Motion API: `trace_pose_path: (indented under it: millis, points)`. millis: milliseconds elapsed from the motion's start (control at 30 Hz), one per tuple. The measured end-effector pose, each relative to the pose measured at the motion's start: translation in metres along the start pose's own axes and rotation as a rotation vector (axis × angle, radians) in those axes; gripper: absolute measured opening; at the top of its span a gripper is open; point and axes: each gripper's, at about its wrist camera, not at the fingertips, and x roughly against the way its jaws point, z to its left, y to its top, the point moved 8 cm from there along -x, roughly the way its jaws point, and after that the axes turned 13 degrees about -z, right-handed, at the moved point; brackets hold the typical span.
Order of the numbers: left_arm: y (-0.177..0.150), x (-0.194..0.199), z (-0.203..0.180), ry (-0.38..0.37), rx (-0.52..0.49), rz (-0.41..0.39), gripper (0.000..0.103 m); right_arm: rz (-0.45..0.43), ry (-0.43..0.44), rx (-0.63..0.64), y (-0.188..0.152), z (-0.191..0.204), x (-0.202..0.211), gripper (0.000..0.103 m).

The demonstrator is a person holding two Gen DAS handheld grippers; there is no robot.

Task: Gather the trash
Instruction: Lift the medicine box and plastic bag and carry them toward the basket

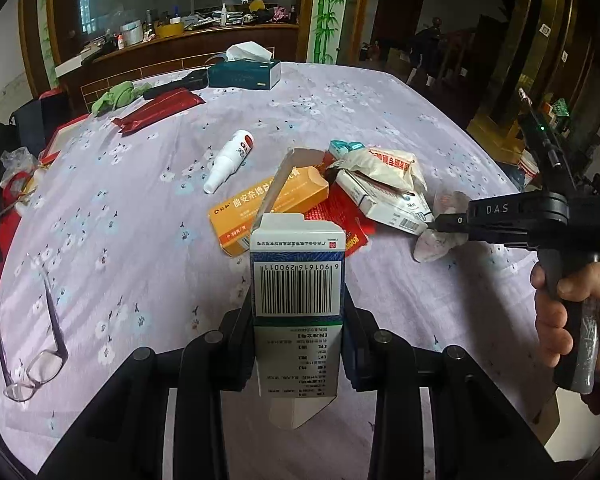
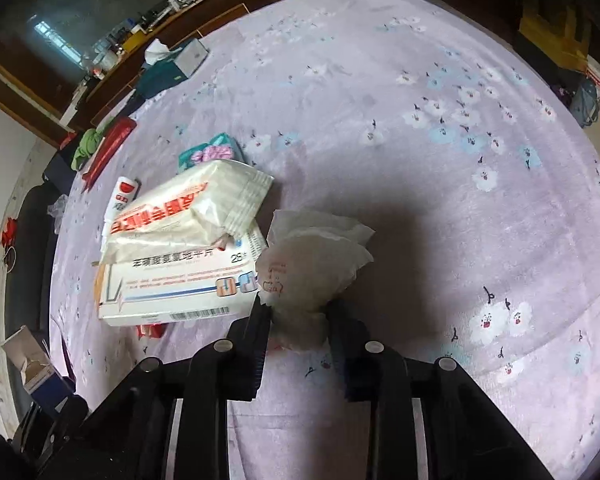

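Two pieces are clamped: left tool (image 1: 298,312) on a barcoded box (image 1: 298,280), right tool (image 2: 298,312) on crumpled tissue (image 2: 314,268); the pile (image 1: 340,192) at 12 o'clock seemingly remains on the desk (image 1: 380,120)

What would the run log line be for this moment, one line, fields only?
left claw: shut on barcode box | right claw: shut on crumpled tissue | remaining: packaging pile, spray bottle on table

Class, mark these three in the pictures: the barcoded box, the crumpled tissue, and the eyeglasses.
barcoded box (image 1: 298,280), left wrist view, on its barcode panel.
crumpled tissue (image 2: 312,268), right wrist view, on its bunched middle.
eyeglasses (image 1: 40,364), left wrist view, on one lens.
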Motion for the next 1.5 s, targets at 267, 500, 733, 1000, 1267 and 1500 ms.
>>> trace_pose_path:
  millis: [267, 500, 733, 1000, 1267, 1500]
  points:
    - [0.007, -0.002, -0.044, -0.063, -0.014, -0.009, 0.033, -0.119, 0.001, 0.116, -0.008, -0.001, 0.072, 0.029]
    - [0.015, -0.003, -0.099, -0.124, -0.064, -0.023, 0.033, -0.177, -0.048, 0.182, -0.028, -0.026, 0.122, 0.029]
    - [0.024, -0.001, -0.136, -0.135, -0.1, -0.038, 0.033, -0.235, -0.075, 0.171, -0.019, -0.054, 0.151, 0.029]
    - [0.032, -0.003, -0.153, -0.1, -0.122, -0.048, 0.033, -0.263, -0.085, 0.15, -0.013, -0.074, 0.165, 0.029]
    - [0.042, -0.006, -0.164, -0.081, -0.146, -0.061, 0.033, -0.28, -0.075, 0.136, -0.004, -0.084, 0.172, 0.029]
    - [0.045, -0.007, -0.173, -0.08, -0.165, -0.061, 0.033, -0.283, -0.06, 0.132, 0.0, -0.086, 0.176, 0.029]
